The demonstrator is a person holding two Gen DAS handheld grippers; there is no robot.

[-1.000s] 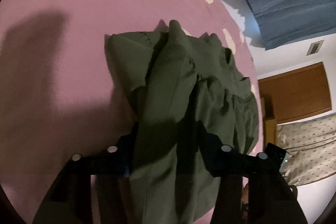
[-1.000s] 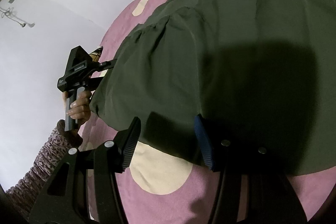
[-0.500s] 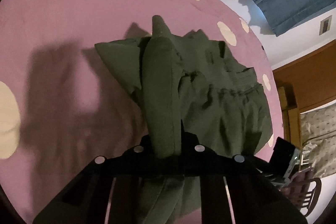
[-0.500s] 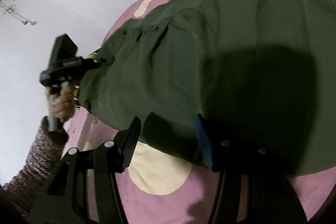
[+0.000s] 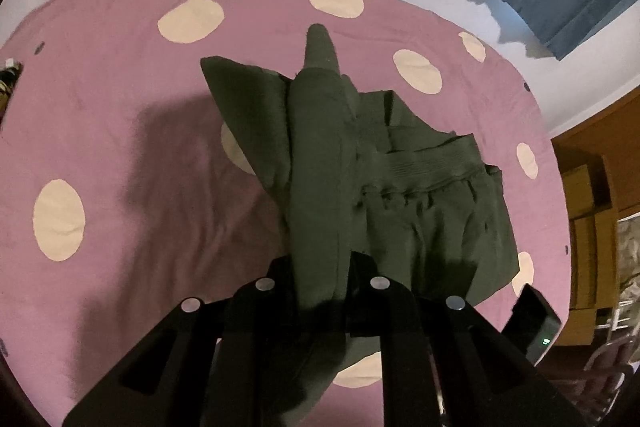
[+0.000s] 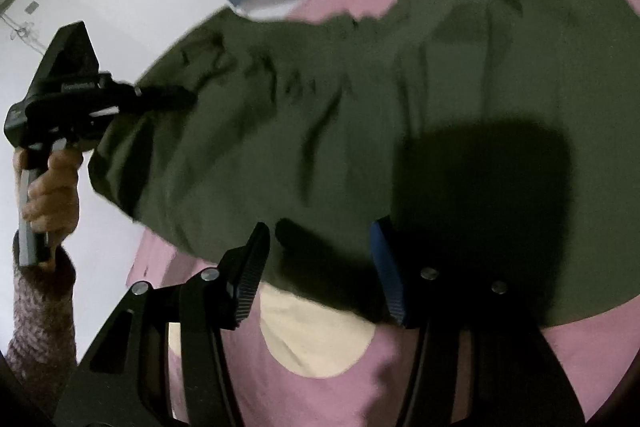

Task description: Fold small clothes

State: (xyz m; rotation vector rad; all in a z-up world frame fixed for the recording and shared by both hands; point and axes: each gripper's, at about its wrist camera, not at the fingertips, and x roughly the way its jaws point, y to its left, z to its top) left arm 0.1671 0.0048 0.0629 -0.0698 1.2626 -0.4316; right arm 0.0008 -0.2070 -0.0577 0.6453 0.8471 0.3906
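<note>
While the left tool clamps the green garment, the right tool gapes at its hem.

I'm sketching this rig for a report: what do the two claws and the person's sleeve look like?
Both are black plastic. The left claw has a boxy black body on a grey grip. The right claw has ribbed pads, one blue, and silver screws along its arms. The sleeve is a mottled purplish knit.
</note>
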